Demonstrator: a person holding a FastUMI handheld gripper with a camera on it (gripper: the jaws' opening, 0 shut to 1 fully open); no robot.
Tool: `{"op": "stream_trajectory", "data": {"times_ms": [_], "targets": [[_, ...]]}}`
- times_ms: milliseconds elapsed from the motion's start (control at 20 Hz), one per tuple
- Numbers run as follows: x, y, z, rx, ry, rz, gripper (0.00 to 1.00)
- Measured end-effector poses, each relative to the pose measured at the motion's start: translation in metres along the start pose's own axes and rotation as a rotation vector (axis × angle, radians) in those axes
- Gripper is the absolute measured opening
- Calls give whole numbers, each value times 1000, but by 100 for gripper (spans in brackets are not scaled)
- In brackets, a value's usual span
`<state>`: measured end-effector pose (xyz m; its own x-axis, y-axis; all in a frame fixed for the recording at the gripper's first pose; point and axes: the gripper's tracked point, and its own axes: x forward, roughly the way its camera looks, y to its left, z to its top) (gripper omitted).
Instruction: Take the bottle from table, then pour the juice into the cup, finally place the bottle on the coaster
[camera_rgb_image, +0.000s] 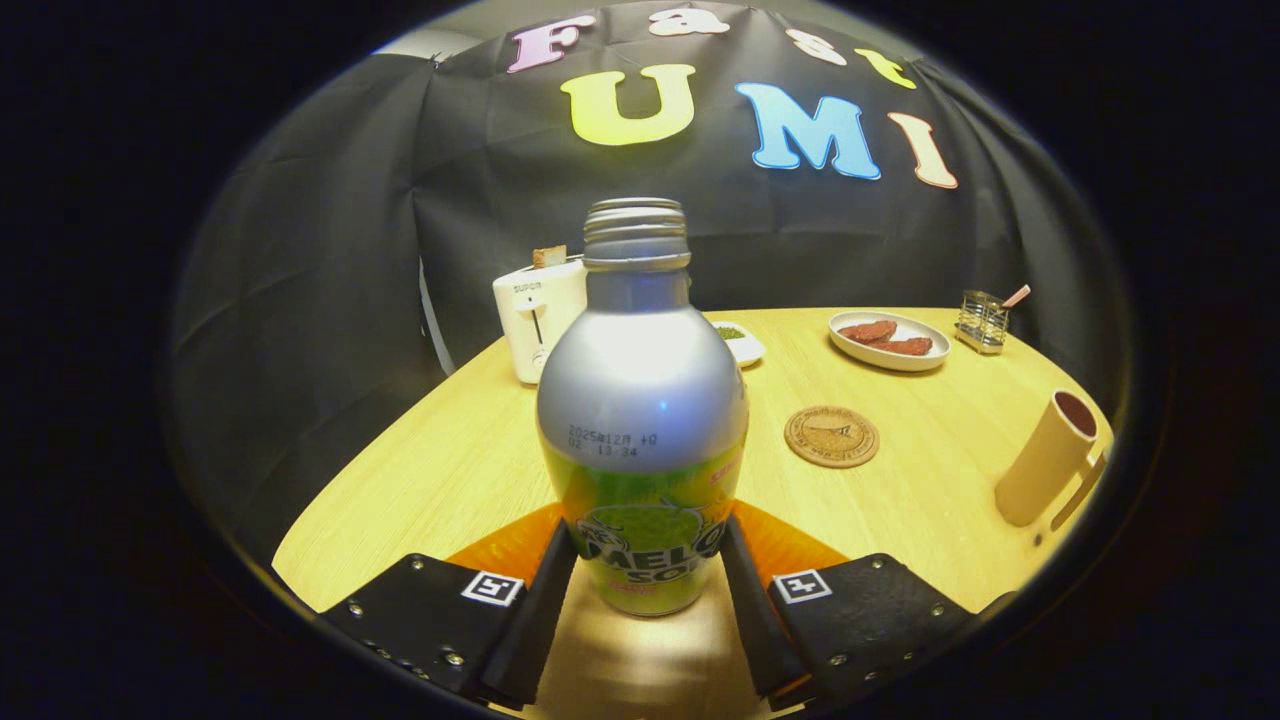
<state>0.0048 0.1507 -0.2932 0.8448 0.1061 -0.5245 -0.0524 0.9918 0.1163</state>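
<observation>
A silver bottle with a green label and an uncapped threaded neck stands upright between my fingers. My gripper is shut on the bottle's lower body, with one finger pressed against each side. I cannot tell whether its base rests on the wooden table or hangs just above it. A round cork coaster lies beyond the bottle to the right. Further right, near the table's edge, stands a beige cup with a handle, which looks tilted in this view.
A white toaster with a slice of toast stands behind the bottle to the left. At the back are a small white dish, an oval plate with two red patties, and a wire holder.
</observation>
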Motion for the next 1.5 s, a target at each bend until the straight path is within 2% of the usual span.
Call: {"op": "stream_trajectory", "data": {"times_ms": [200, 350, 700, 1000, 1300, 1500], "targets": [[-11, -20, 40, -34, -43, -76, 71], [-17, -28, 66, -34, -94, -87, 71], [-25, -49, 74, 0, -64, -131, 70], [-32, -63, 65, 178, -57, -83, 71], [-45, -92, 66, 336, -92, -92, 71], [-46, -107, 64, 446, -98, -68, 71]]}}
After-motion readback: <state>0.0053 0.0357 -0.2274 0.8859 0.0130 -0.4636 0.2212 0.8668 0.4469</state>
